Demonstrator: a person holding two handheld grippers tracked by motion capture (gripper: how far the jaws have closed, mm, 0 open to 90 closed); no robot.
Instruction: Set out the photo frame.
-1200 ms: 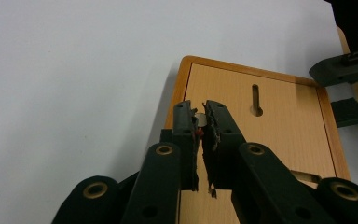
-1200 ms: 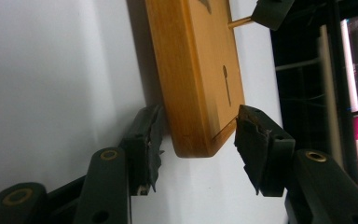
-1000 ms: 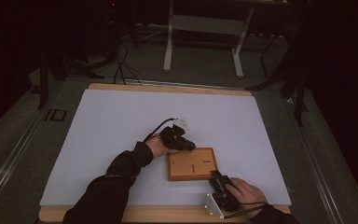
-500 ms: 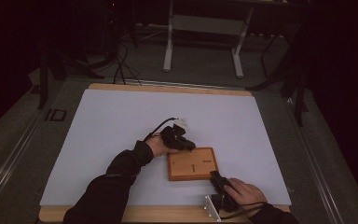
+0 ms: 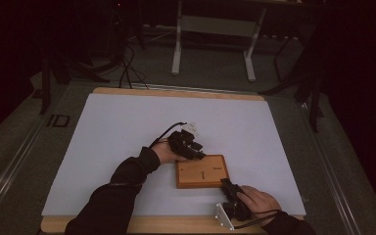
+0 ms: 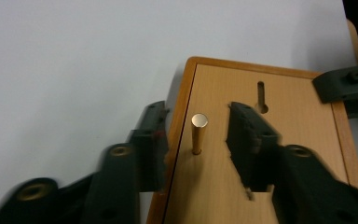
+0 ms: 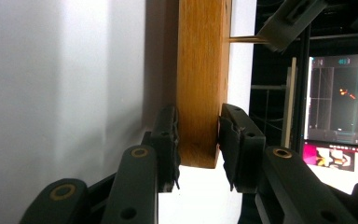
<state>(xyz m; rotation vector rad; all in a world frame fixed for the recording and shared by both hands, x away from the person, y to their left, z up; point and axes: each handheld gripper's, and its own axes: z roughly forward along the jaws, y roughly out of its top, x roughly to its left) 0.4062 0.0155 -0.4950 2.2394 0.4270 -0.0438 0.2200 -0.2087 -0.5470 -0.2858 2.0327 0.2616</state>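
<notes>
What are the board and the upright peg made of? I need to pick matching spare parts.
The board looks like wood: visible grain, pale face, darker orange-brown lacquered rim. The peg seems metal, likely brass, judging by its golden sheen and bright flat top, though gold-painted wood cannot be excluded.

A fixed overhead camera faces 12 o'clock across the table (image 5: 127, 122), while two gripper-mounted cameras look along their jaws, close in, sharing the wooden board (image 5: 201, 171).

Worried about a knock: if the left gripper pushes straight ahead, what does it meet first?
Probably the upright brass peg on the wooden board; it stands between the left gripper's open jaws, though depth is unclear.
</notes>
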